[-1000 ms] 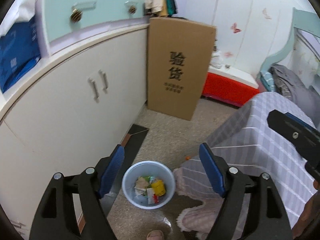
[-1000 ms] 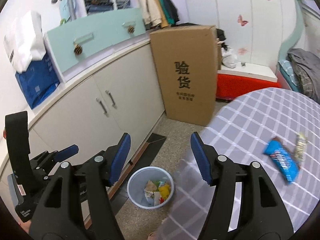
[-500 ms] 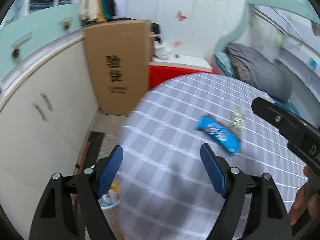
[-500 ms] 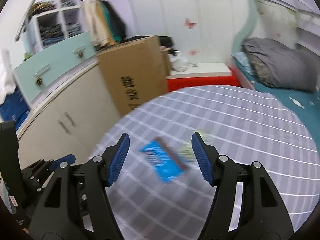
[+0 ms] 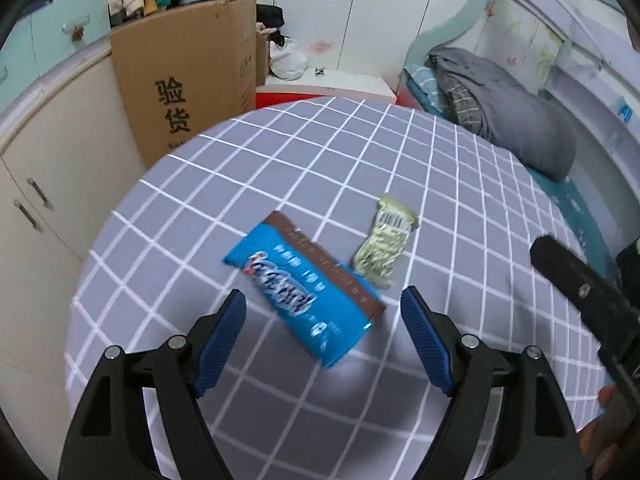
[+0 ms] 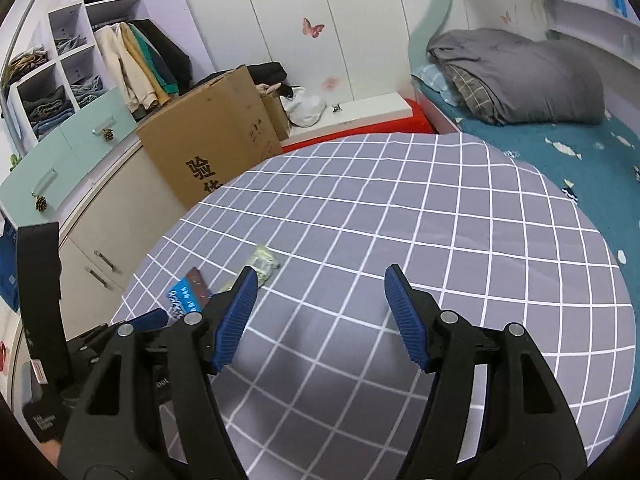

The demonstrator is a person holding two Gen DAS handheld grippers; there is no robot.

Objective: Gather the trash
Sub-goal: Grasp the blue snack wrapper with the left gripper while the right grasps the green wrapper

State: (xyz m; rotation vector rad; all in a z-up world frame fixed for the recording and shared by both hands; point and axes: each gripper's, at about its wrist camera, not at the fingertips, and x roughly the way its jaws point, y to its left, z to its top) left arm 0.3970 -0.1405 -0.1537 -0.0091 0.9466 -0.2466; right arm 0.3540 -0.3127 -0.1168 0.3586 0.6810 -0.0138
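A blue snack wrapper (image 5: pixel 304 288) with a brown edge lies flat on the round table's grey checked cloth (image 5: pixel 360 152). A crumpled pale green wrapper (image 5: pixel 386 240) lies just to its right. My left gripper (image 5: pixel 324 312) hangs open right over the blue wrapper's near end, with nothing between its pads. My right gripper (image 6: pixel 320 292) is open above bare cloth, its fingers empty. In the right wrist view the blue wrapper (image 6: pixel 188 296) and the green wrapper (image 6: pixel 262 262) sit to the left, partly hidden behind the left finger (image 6: pixel 236 316).
A tall cardboard box (image 5: pixel 188 84) stands against the cream cabinets (image 5: pixel 52 168) left of the table. A bed with a grey quilt (image 5: pixel 500 108) lies behind on the right. The other gripper's black body (image 5: pixel 588 300) shows at the right edge of the left wrist view.
Both grippers swung from the floor bin and cabinets over to the table. The bin has left view and both wrappers now lie close under the left gripper.
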